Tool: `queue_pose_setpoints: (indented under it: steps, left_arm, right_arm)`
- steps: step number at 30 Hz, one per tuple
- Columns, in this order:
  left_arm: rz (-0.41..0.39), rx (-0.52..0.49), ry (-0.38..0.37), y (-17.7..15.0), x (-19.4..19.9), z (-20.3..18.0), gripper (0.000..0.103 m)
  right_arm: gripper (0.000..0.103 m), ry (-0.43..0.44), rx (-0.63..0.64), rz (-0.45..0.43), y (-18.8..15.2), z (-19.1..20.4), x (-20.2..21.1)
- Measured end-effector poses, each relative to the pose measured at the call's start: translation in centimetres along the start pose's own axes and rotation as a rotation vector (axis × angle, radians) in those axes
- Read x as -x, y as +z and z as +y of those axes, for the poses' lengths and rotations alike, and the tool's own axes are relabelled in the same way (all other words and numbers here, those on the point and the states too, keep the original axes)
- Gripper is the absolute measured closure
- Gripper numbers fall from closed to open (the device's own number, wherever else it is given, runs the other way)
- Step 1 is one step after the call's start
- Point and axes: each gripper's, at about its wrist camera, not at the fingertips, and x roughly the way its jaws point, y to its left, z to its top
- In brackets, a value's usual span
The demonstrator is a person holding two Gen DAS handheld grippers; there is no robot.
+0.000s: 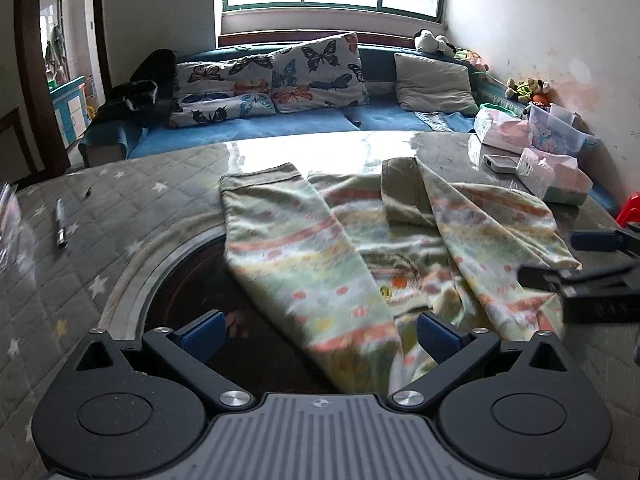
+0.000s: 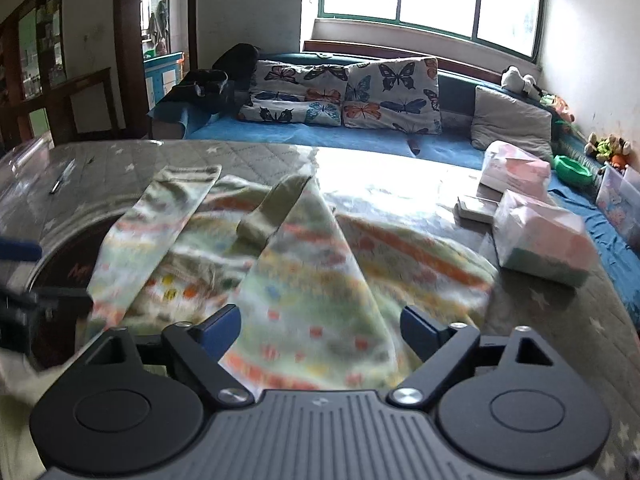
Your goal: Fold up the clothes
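Note:
A pale green striped child's garment (image 1: 360,248) lies spread on the table, both long sleeves folded in over its body. It also shows in the right wrist view (image 2: 304,280). My left gripper (image 1: 320,334) is open, its blue pads either side of the near left sleeve, holding nothing. My right gripper (image 2: 320,330) is open over the near right part of the garment, holding nothing. The right gripper also shows at the right edge of the left wrist view (image 1: 592,264), and the left gripper at the left edge of the right wrist view (image 2: 20,280).
The table has a grey quilted star-print cover (image 1: 80,240) and a dark round inset (image 1: 192,280). A pen (image 1: 61,222) lies at the left. Tissue packs (image 2: 540,236), a small white box (image 2: 476,208) and a plastic bin (image 1: 556,132) stand at the right. A blue sofa (image 1: 280,124) is behind.

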Motion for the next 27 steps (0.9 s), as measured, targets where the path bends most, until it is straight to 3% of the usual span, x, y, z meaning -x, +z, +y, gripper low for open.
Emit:
queue_pose_setpoints:
  steps: [10,15,21,23,27]
  left_arm:
    - [0.035,-0.021,-0.04,1.8,-4.0,-0.9,0.02]
    - [0.053,-0.04,-0.058,2.4,-5.3,-1.0,0.031]
    - [0.069,-0.055,-0.066,2.5,-6.2,-1.0,0.052]
    - [0.072,-0.065,-0.069,2.3,-6.3,-0.8,0.063]
    - [0.066,-0.052,-0.077,2.2,-6.2,-0.5,0.088]
  right_arm:
    - [0.027,0.045,-0.014,0.007,4.7,-1.1,-6.4]
    - [0.039,0.049,-0.024,0.026,6.5,-1.1,-9.5]
    - [0.071,0.057,-0.026,0.07,6.7,-1.1,-11.9]
    - [0.088,0.056,-0.03,0.064,6.5,-1.3,-11.6]
    - [0.096,0.048,-0.048,0.023,6.2,-2.1,-9.6]
